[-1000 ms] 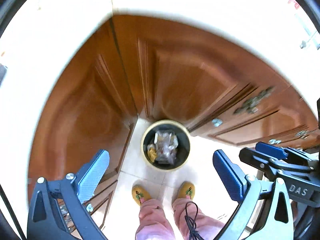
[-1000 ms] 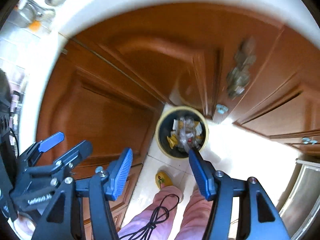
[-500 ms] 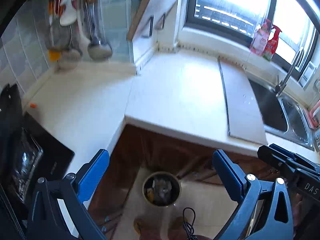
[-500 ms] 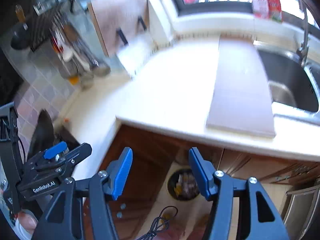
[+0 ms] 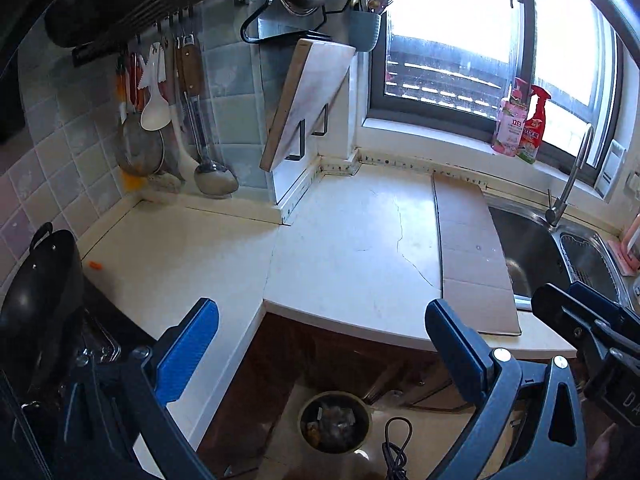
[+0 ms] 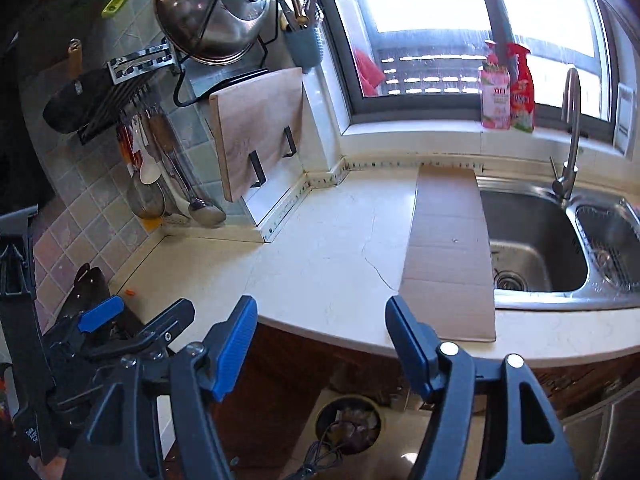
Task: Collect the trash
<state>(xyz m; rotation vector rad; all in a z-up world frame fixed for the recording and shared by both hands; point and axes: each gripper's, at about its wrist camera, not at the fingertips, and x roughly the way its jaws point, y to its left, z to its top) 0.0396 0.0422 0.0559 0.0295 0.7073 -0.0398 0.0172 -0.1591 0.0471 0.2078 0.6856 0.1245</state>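
Observation:
Both grippers hang above the front edge of a pale kitchen counter (image 5: 352, 240). My left gripper (image 5: 320, 320) is open with nothing between its blue pads. The jaws of my right gripper (image 6: 322, 316) are opening, and they hold nothing either. Far below on the floor, a round bin (image 5: 334, 426) full of crumpled wrappers stands against the brown cabinets; it shows in the right wrist view too, as the bin (image 6: 348, 424). A small orange scrap (image 5: 95, 266) lies on the counter at the far left, also seen as the scrap (image 6: 130, 292).
A flat cardboard sheet (image 6: 448, 256) lies beside the steel sink (image 6: 536, 248) with its tap (image 6: 570, 128). A black pan (image 5: 40, 292) sits at the left. A cutting board (image 5: 304, 100) and ladles (image 5: 208, 160) hang on the tiled wall. A cable (image 5: 396, 448) dangles below.
Both views have risen from the bin and cabinet doors to above the counter and tilted up toward the window. The right jaws stand wider than before.

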